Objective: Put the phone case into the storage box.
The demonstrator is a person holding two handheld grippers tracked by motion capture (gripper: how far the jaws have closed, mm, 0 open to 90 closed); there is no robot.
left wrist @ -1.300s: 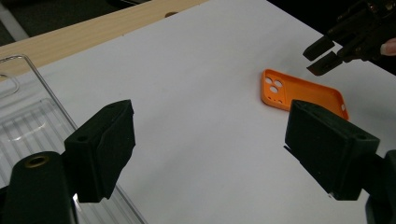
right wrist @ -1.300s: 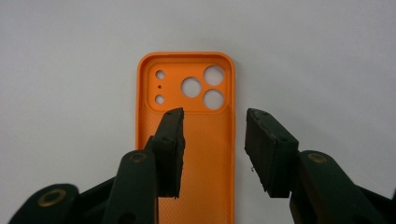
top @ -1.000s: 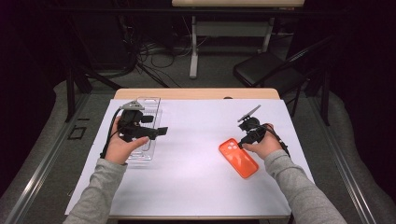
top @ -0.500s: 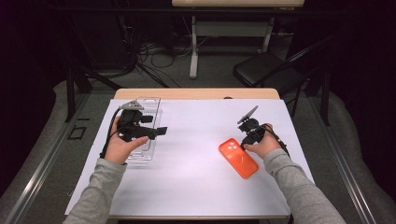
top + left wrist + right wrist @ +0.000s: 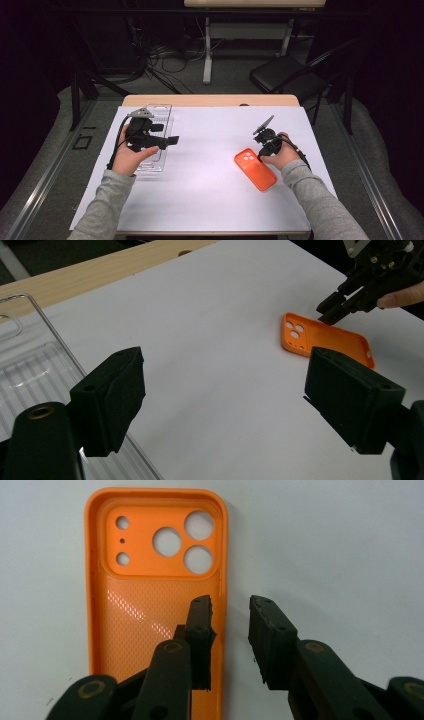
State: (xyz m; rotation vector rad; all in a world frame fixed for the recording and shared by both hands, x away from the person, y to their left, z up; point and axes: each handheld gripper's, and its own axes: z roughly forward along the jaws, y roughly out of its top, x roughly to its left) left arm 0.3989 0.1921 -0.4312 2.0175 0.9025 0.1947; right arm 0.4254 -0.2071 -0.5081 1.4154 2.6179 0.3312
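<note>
An orange, soft-looking phone case with round camera cut-outs (image 5: 255,169) lies flat and hollow side up on the white sheet that covers the wooden table (image 5: 210,150), on the right half of the sheet and slanted to its edges. In the right gripper view the orange phone case (image 5: 155,605) runs lengthwise away from the camera, its camera openings at the far end.

The right hand-held gripper (image 5: 261,154) points down at the case's long right-hand edge. In its own view the right hand-held gripper (image 5: 231,630) has its two black jaws standing a narrow gap apart, one jaw over the inside of the case and the other over the white sheet, so that the case's side wall lies in the gap between them. The jaws have just been closing, yet daylight shows on both sides of the wall, and the pads do not press on it. In the left gripper view the case (image 5: 327,340) lies far across the sheet, with the right hand-held gripper (image 5: 332,312) tipped down at its far long edge.

The left hand-held gripper (image 5: 170,141) hovers over the left side of the table, above a clear ribbed plastic tray (image 5: 159,112) that lies along the sheet's left edge. Its jaws stand wide apart with nothing between them, and it points level towards the right, across the sheet.
</note>
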